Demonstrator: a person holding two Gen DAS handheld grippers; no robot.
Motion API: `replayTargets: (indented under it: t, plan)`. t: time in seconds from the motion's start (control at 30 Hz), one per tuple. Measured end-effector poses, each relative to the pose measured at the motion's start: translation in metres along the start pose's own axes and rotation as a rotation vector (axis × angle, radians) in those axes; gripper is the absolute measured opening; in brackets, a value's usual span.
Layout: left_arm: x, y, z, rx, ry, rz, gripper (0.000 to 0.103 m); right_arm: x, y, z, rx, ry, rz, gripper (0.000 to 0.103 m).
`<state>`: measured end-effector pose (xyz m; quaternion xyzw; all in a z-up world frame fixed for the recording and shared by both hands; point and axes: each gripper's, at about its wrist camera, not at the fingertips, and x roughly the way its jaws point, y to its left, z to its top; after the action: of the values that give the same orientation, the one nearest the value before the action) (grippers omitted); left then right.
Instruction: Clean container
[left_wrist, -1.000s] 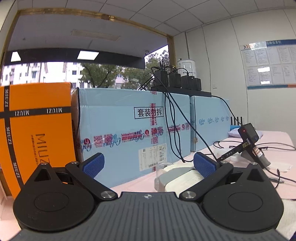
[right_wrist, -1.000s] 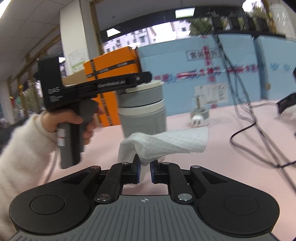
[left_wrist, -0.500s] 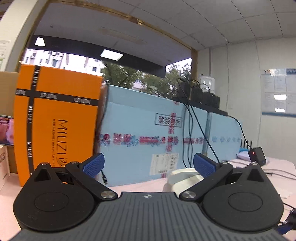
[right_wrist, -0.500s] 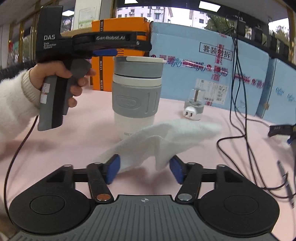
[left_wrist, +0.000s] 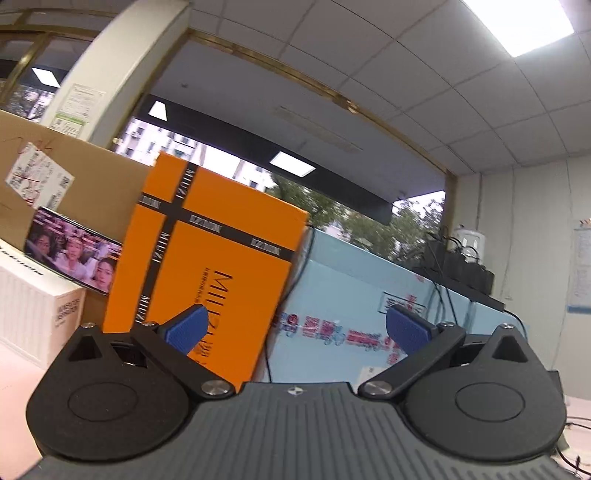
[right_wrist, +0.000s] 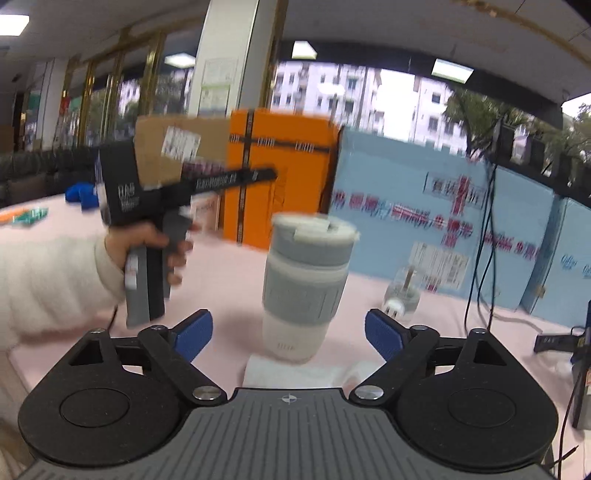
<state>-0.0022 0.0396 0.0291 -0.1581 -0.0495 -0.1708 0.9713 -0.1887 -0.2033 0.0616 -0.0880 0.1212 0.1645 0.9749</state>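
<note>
A grey and white lidded container (right_wrist: 304, 288) stands upright on the pink table (right_wrist: 229, 280) in the right wrist view. A white paper towel (right_wrist: 299, 373) lies on the table at its foot, just in front of my right gripper (right_wrist: 288, 332), which is open and empty. My left gripper (left_wrist: 295, 328) is open and empty and points up at the boxes; the container is out of its view. The left gripper also shows in the right wrist view (right_wrist: 258, 174), held in a hand left of the container and above lid height.
An orange MIUZI box (right_wrist: 273, 177), a brown carton (left_wrist: 70, 184) and light blue boxes (right_wrist: 443, 206) stand behind the container. A small glass jar with a white plug (right_wrist: 402, 295) sits to its right. Black cables (right_wrist: 484, 236) hang at right.
My right gripper has opened wide and let go of the paper towel, which now lies at the container's foot. My left gripper has swung left and tilted up, away from the container.
</note>
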Motion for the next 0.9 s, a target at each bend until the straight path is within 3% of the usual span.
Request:
replayTargets:
  t: [0.07,0.23,0.4,0.5,0.63,0.9]
  plan:
    - [-0.002,0.000,-0.001,0.009,-0.015,0.038,0.103,-0.011,-0.004,0.005,-0.003,-0.113,-0.062,0.103]
    - [-0.009,0.001,-0.007,0.043,-0.061,0.122,0.103,-0.013,-0.020,0.005,-0.012,-0.391,-0.206,0.103]
    - [-0.008,0.003,-0.012,0.087,-0.066,0.221,0.103,0.027,-0.051,-0.013,0.041,-0.555,-0.364,0.103]
    - [-0.005,0.004,-0.015,0.130,-0.055,0.283,0.103,0.059,-0.074,-0.023,0.074,-0.547,-0.442,0.103]
    - [0.002,0.001,-0.024,0.220,-0.054,0.334,0.103,0.095,-0.099,-0.032,0.060,-0.477,-0.464,0.103]
    - [0.023,0.003,-0.031,0.242,0.061,0.323,0.103,0.141,-0.112,-0.044,0.064,-0.386,-0.447,0.103]
